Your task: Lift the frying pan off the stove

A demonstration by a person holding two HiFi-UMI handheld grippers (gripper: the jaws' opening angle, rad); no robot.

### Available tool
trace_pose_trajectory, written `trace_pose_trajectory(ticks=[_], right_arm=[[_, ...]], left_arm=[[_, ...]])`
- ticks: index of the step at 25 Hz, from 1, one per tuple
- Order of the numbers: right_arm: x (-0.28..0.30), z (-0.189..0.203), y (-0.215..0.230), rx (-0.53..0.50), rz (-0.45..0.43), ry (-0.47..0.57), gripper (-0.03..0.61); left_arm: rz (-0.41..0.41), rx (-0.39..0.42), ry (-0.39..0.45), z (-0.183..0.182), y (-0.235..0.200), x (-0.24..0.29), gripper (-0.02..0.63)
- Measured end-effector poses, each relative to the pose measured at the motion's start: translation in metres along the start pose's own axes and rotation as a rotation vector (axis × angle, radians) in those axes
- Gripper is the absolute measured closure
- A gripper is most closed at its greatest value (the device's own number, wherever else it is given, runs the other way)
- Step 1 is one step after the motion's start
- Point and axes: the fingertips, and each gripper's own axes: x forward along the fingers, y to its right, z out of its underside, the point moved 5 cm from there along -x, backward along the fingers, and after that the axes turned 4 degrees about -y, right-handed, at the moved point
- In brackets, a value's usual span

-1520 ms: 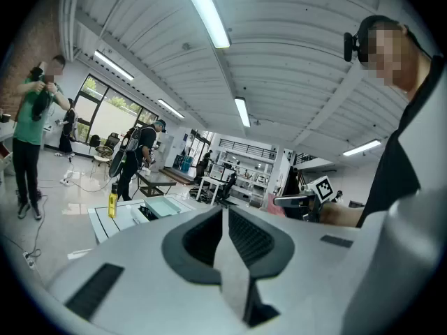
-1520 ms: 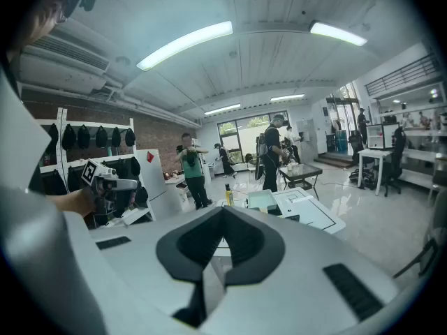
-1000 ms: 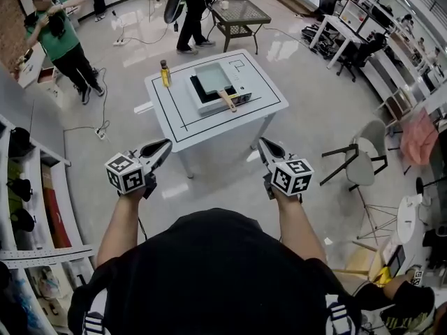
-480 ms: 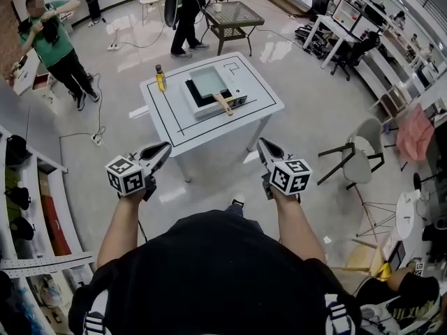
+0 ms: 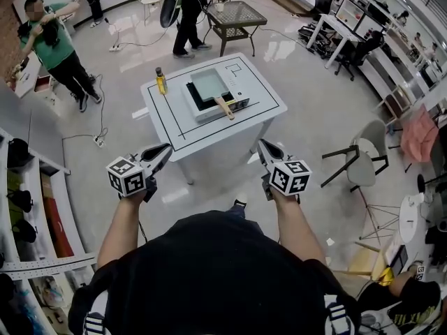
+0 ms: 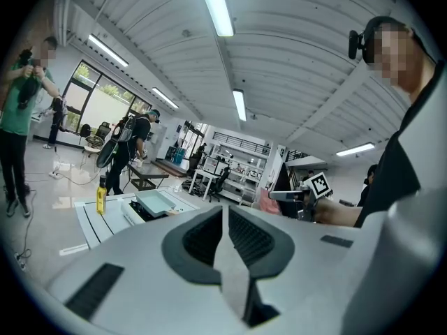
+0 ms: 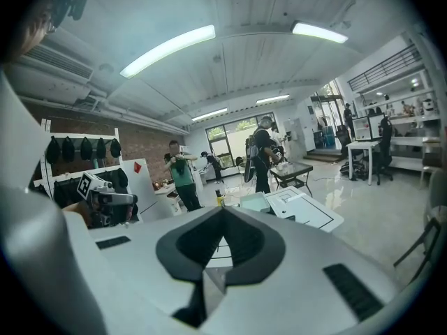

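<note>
The frying pan (image 5: 209, 84) sat on the stove (image 5: 239, 103) in the middle of the white table (image 5: 183, 128). Its wooden handle (image 5: 224, 106) angled back toward the person, and a yellow bottle (image 5: 160, 81) stood just beside the stove on the left. The step in hand looked like the approach, with both tools well short of the table. To do it well, I'd say the nearer tool needed to open before it got to the handle, come in along the handle's line and bite it squarely. The lift should then go straight up with the pan kept level, so it cleared the stove without dragging. The bottle was the thing to steer wide of.

The left tongs (image 5: 167, 146) were fully closed, pads meeting with nothing between them and touching nothing. The right tongs (image 5: 260, 143) were the same: shut tight, empty, hanging in open air over the floor.
</note>
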Motion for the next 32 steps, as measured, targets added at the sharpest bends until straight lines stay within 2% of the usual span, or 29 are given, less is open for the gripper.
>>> trace_pose_trajectory(ticks=[32], right_arm=[[0.073, -0.011, 0.078, 0.005, -0.071, -0.076, 0.574]], left_arm=[[-0.056, -0.058, -0.033, -0.007, -0.033, 0.081, 0.578]])
